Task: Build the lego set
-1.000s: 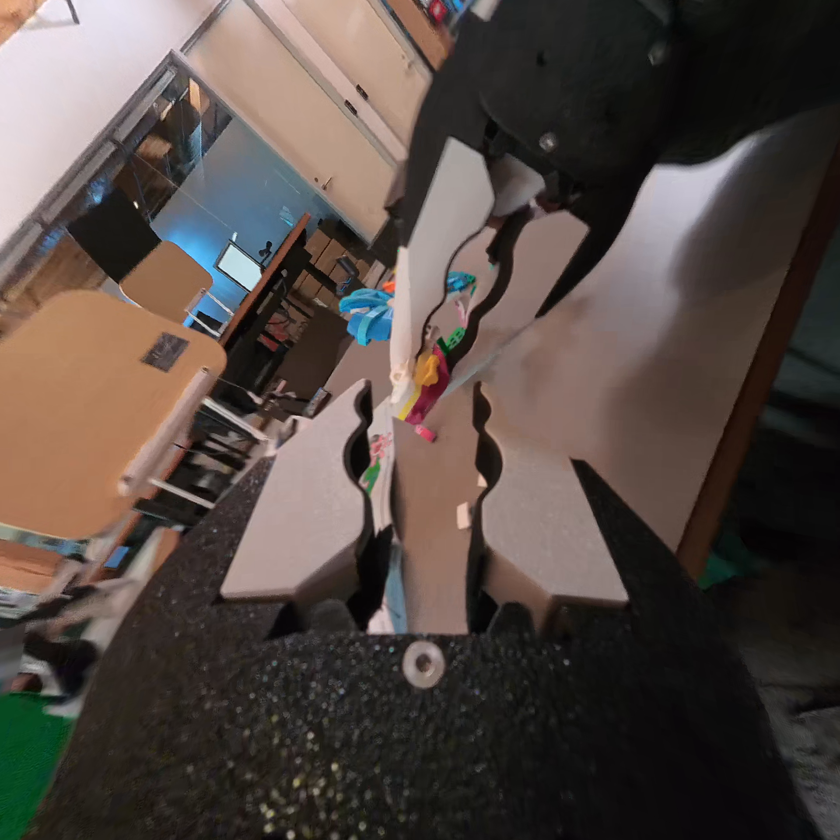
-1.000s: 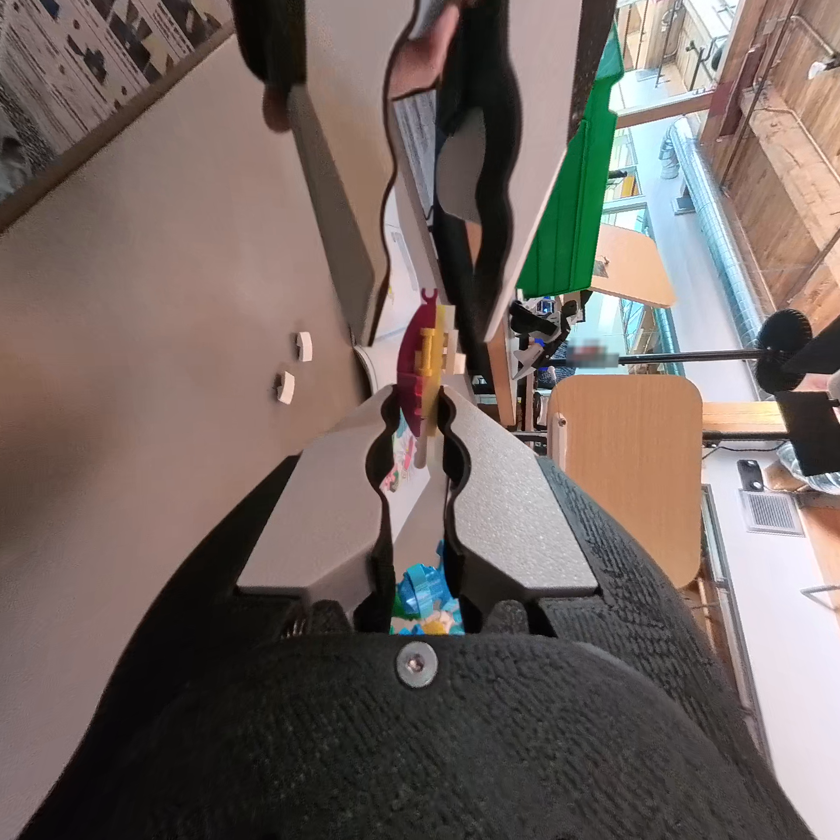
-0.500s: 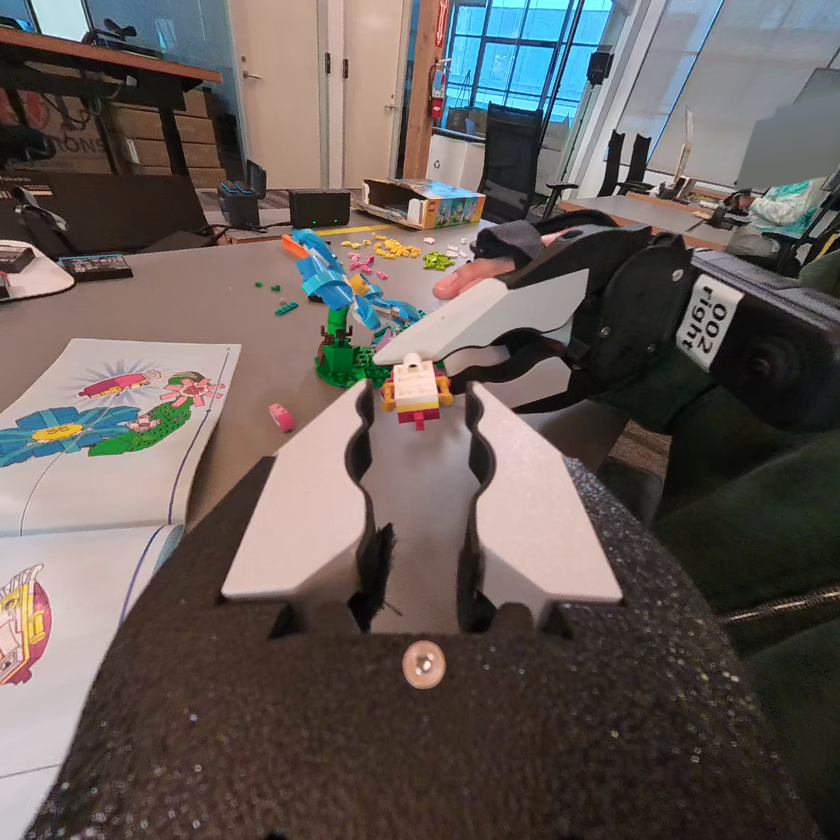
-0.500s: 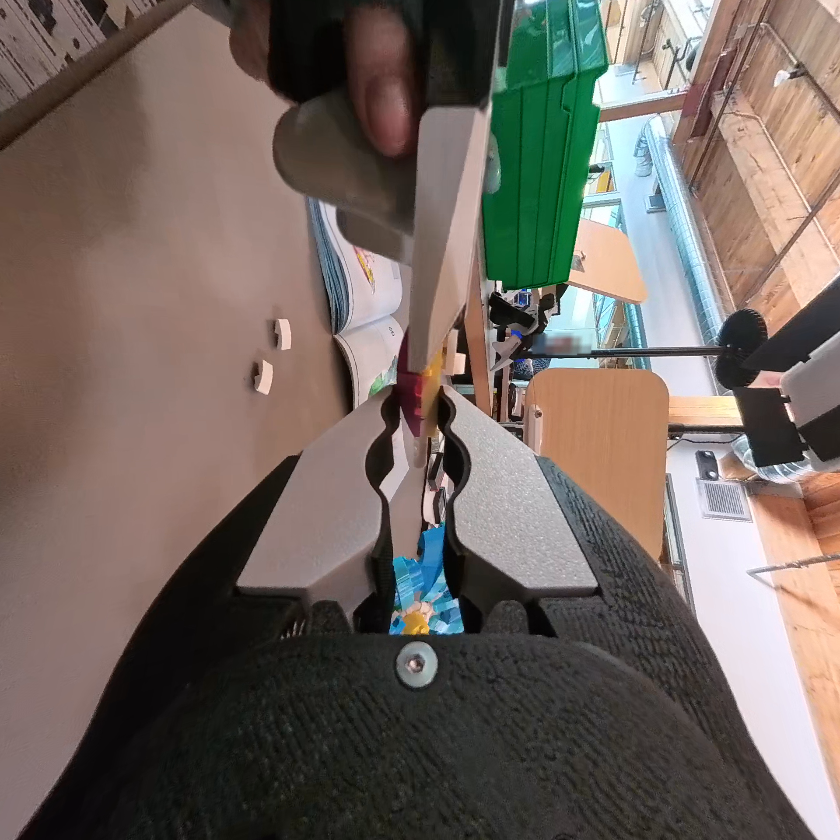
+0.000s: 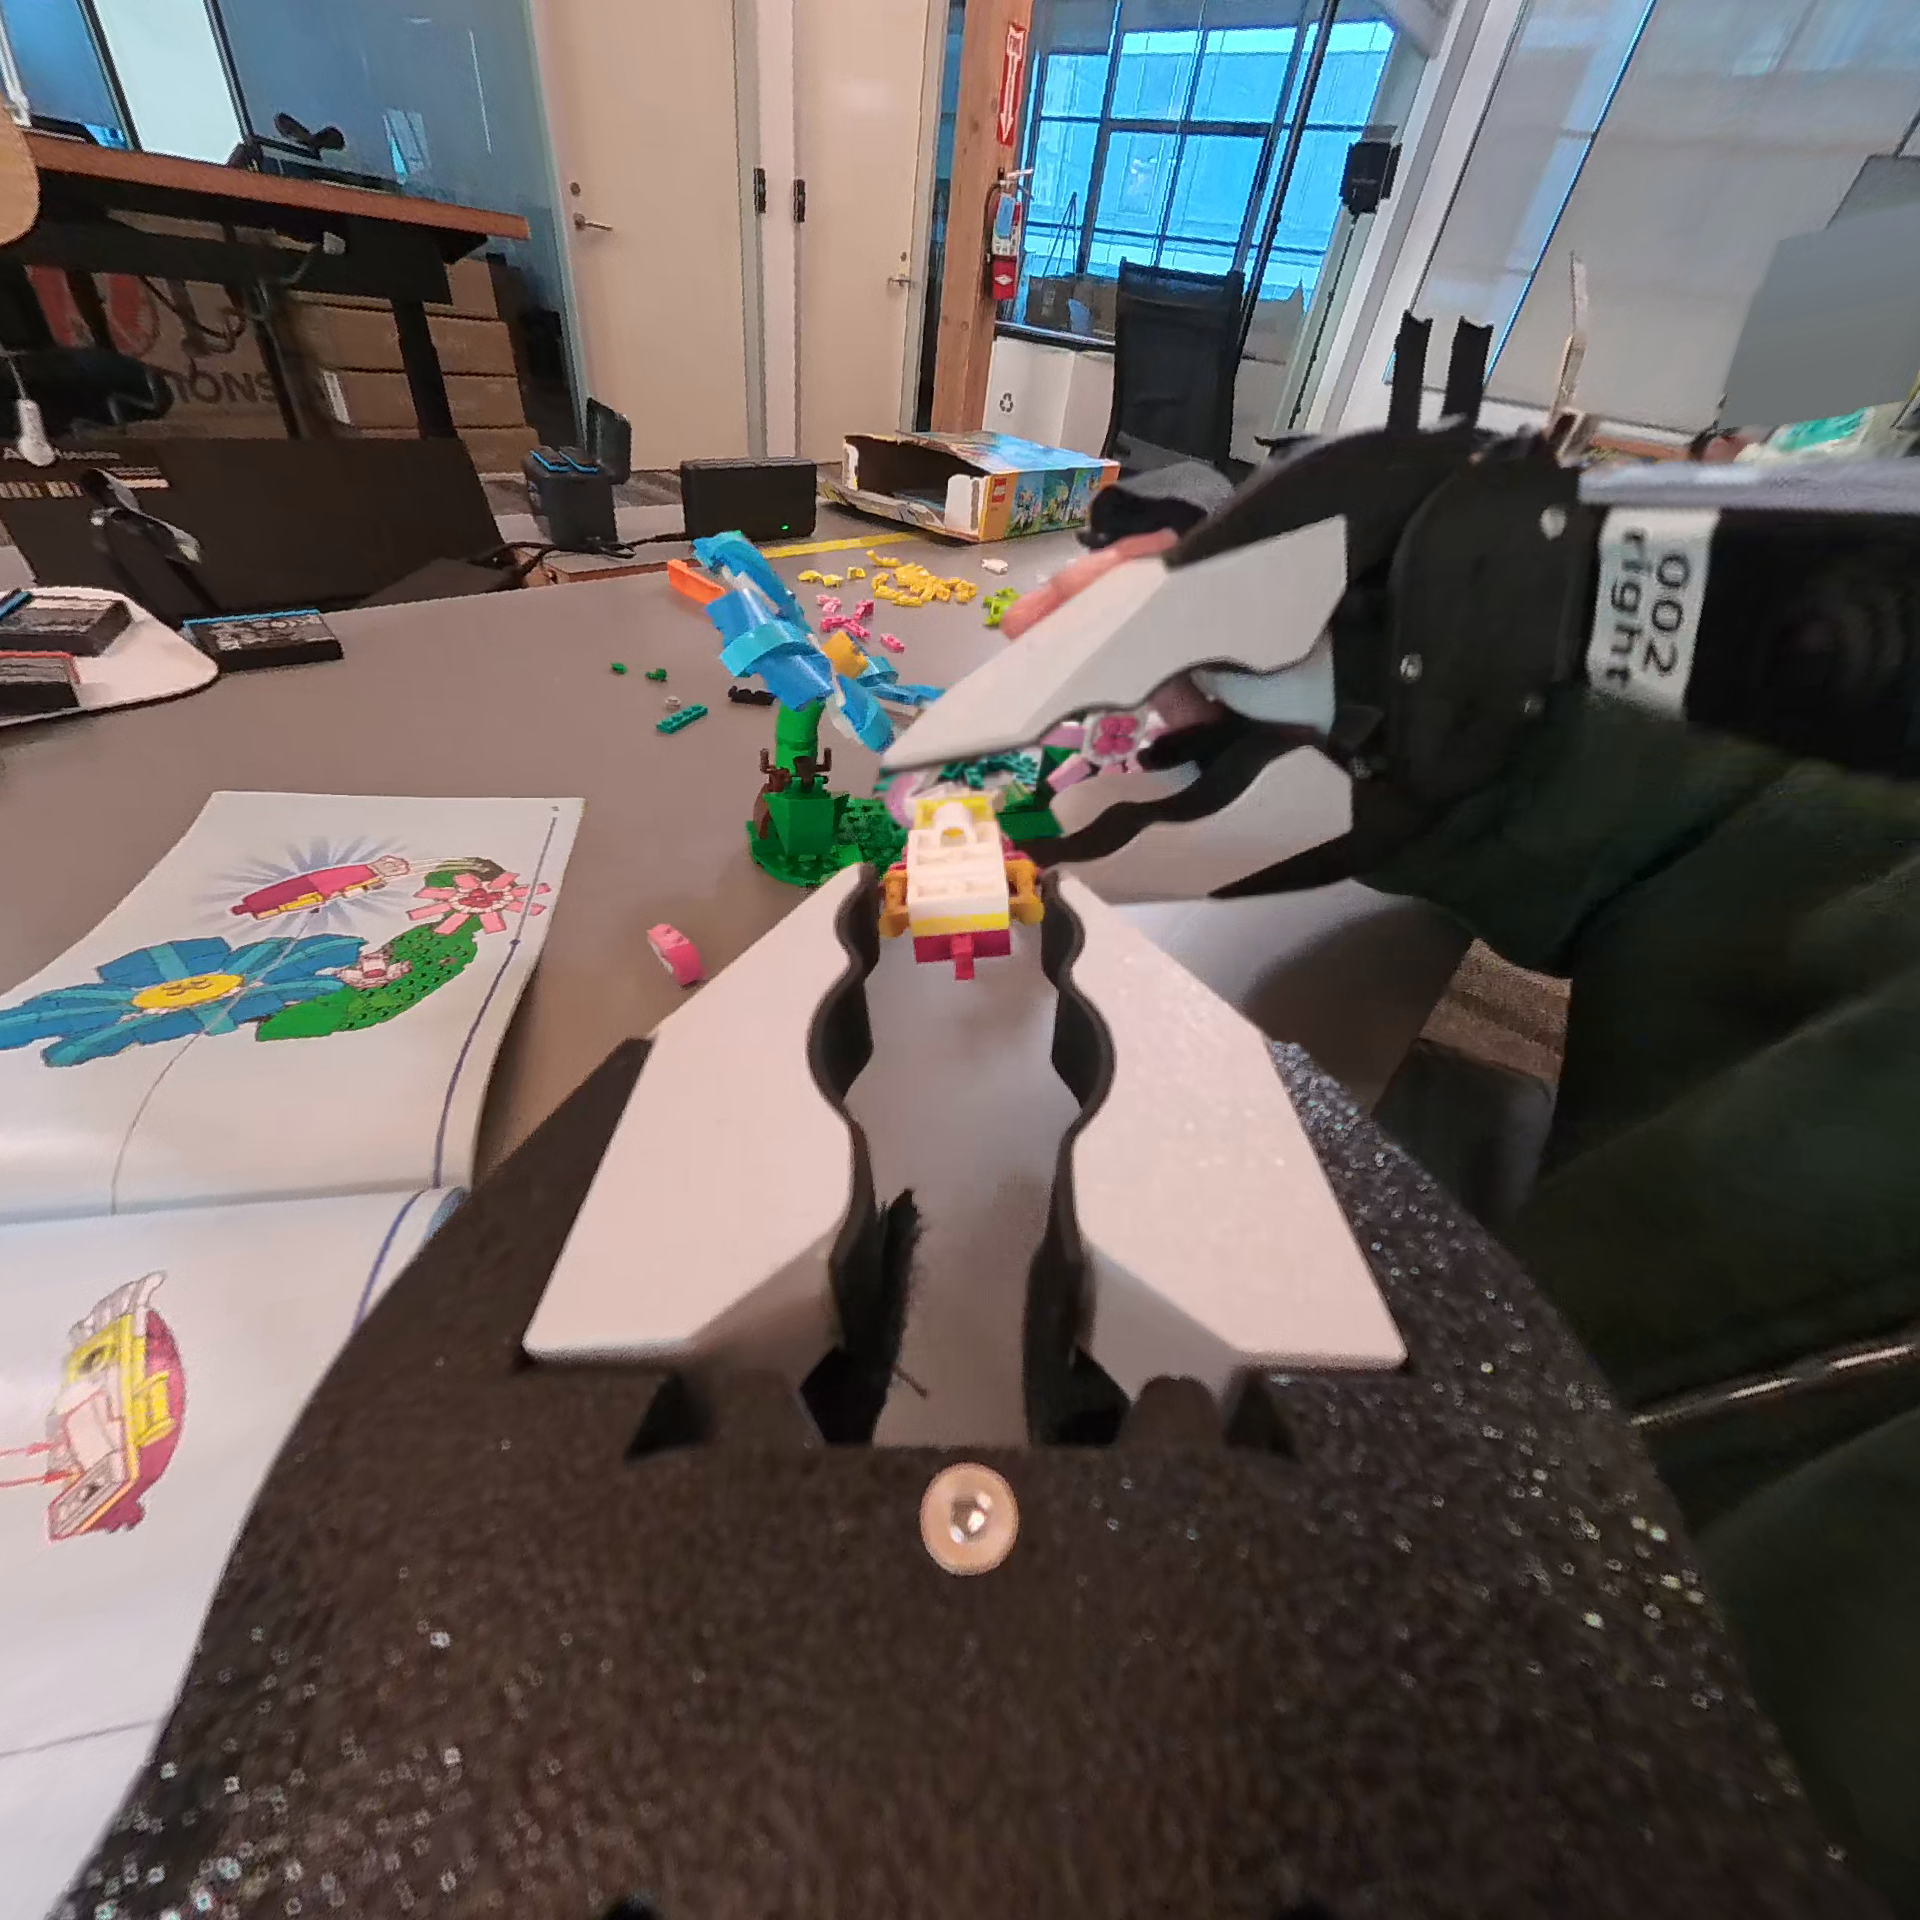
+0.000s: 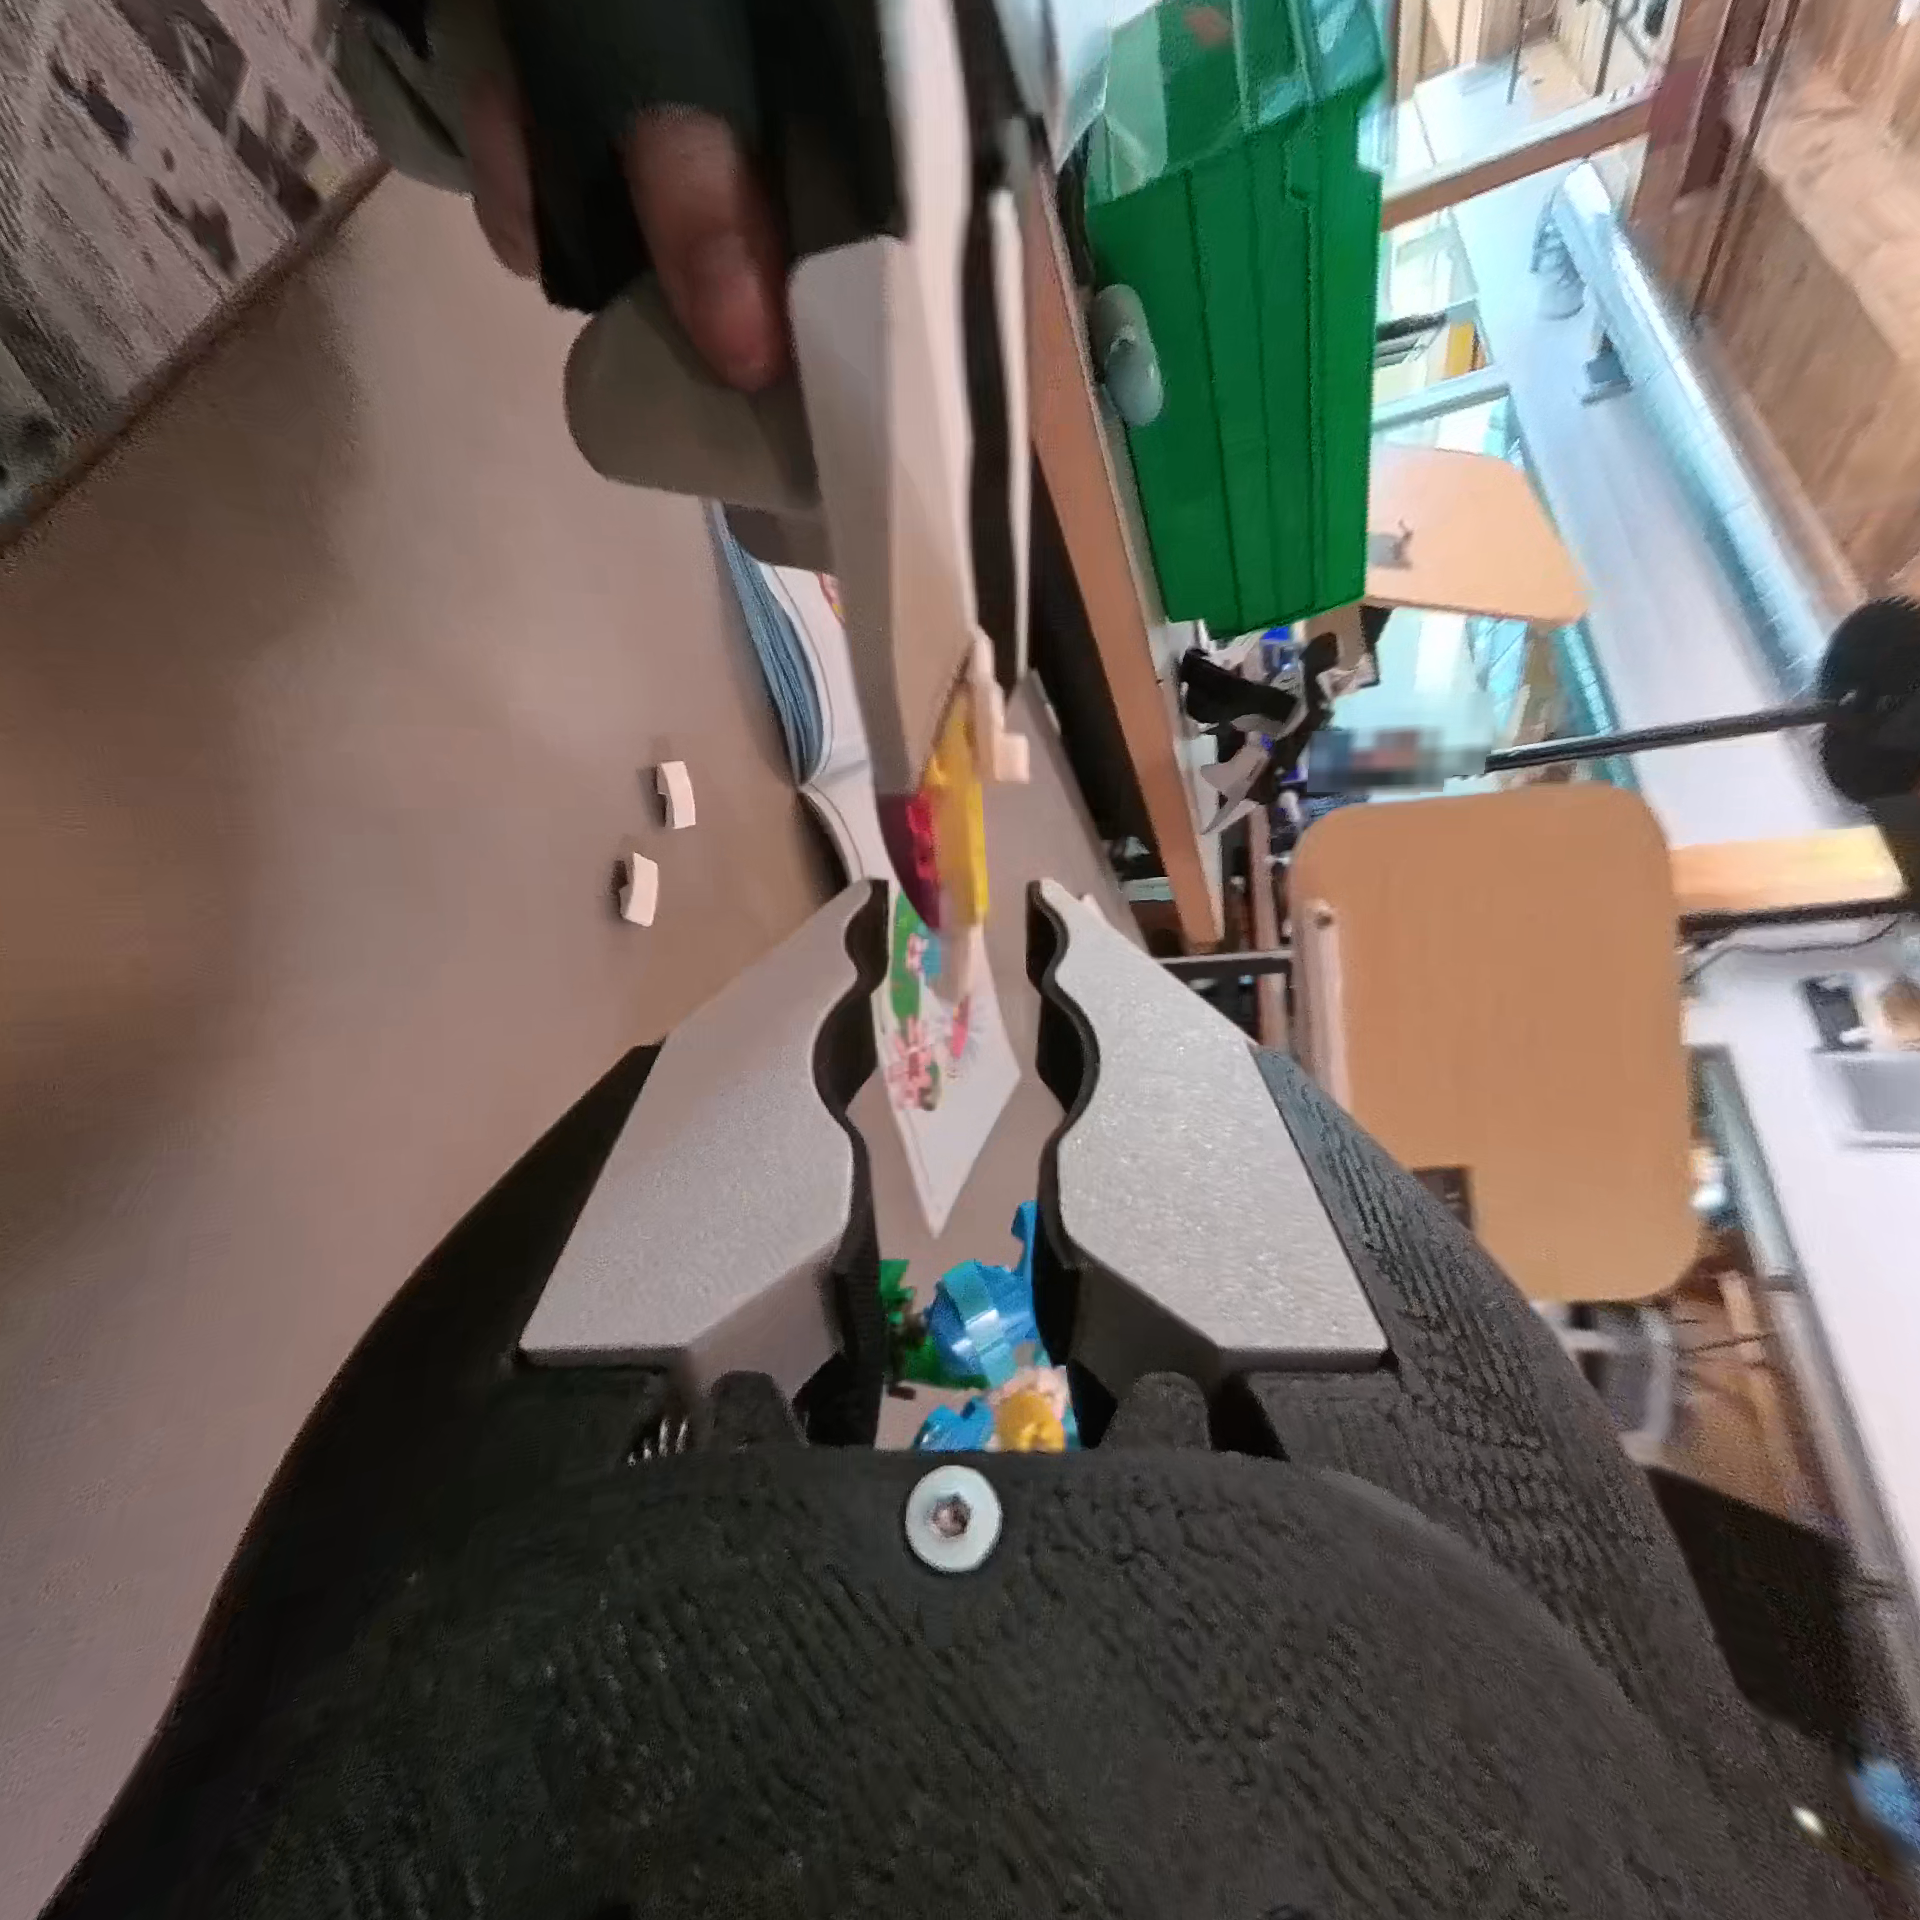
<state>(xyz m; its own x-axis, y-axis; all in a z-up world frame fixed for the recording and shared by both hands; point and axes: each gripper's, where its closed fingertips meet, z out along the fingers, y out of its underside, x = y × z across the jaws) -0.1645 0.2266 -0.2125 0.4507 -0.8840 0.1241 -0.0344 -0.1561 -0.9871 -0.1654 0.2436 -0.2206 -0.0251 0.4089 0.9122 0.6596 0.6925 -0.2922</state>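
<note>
A small white, yellow and magenta lego build [image 5: 956, 894] sits between the tips of my left gripper [image 5: 956, 906], which is shut on its orange side pieces. In the right wrist view the same build [image 6: 951, 821] hangs at the tip of the left gripper's finger [image 6: 894, 582], just beyond my right gripper [image 6: 954, 906]. My right gripper is open and empty, its jaws apart on either side of the build's end. In the left wrist view the right gripper's grey finger [image 5: 1122, 644] reaches in from the right, above the build.
A blue flower on a green base [image 5: 805, 727] stands on the grey table [image 5: 416, 707] behind the build. An open instruction booklet [image 5: 260, 987] lies left, with a pink piece [image 5: 673, 951] beside it. Loose yellow and pink pieces [image 5: 904, 592] and a box [image 5: 977, 488] lie farther back. Two white curved pieces [image 6: 655, 842] lie apart.
My right gripper has opened and let go of the small build, which stays in my left gripper. The left gripper turned level over the past second.
</note>
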